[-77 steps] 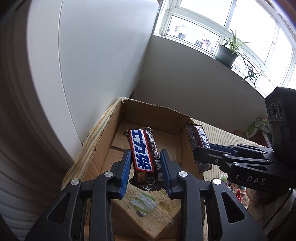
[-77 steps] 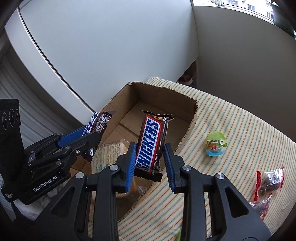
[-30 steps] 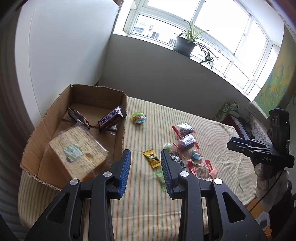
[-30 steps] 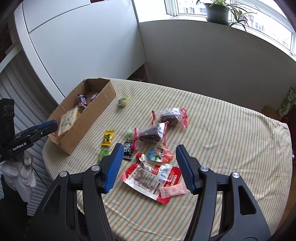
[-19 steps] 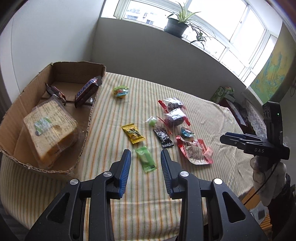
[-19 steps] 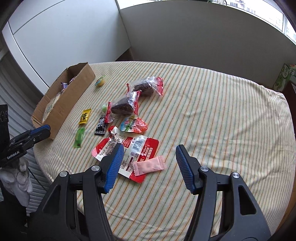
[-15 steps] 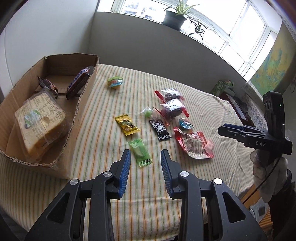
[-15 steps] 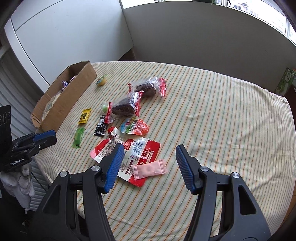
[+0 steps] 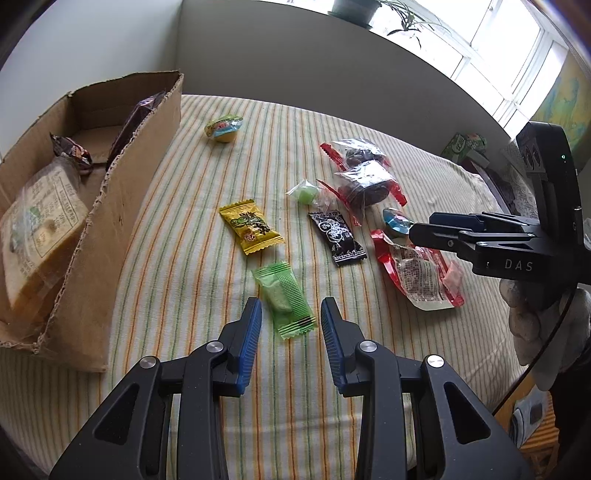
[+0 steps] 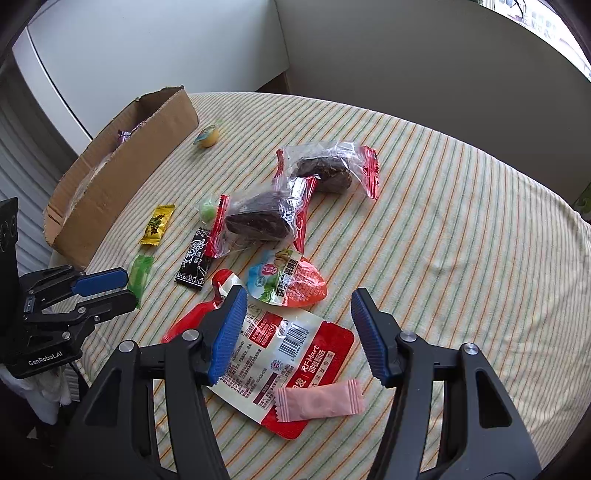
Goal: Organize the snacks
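My left gripper (image 9: 291,314) is open and empty, just short of a green candy packet (image 9: 286,298) on the striped cloth. A yellow packet (image 9: 250,225) and a black packet (image 9: 338,236) lie beyond it. My right gripper (image 10: 297,301) is open and empty above a large red-and-white pouch (image 10: 275,347), with a pink sachet (image 10: 319,404) lying on it and an orange-and-blue pouch (image 10: 288,278) just ahead. The cardboard box (image 9: 122,192) at the left holds a wrapped sandwich (image 9: 37,229) and two Snickers bars (image 9: 135,122).
Two clear-wrapped dark cakes (image 10: 266,218) (image 10: 325,168), a small green candy (image 10: 207,210) and a jelly cup (image 10: 207,137) lie mid-table. The round table's edge (image 10: 576,332) curves at the right. A wall and a windowsill with plants (image 9: 354,11) stand behind.
Both grippers released their Snickers bars into the box, pulled back and came down over the table. The left now reaches the green packet, the right hovers over the red pouch.
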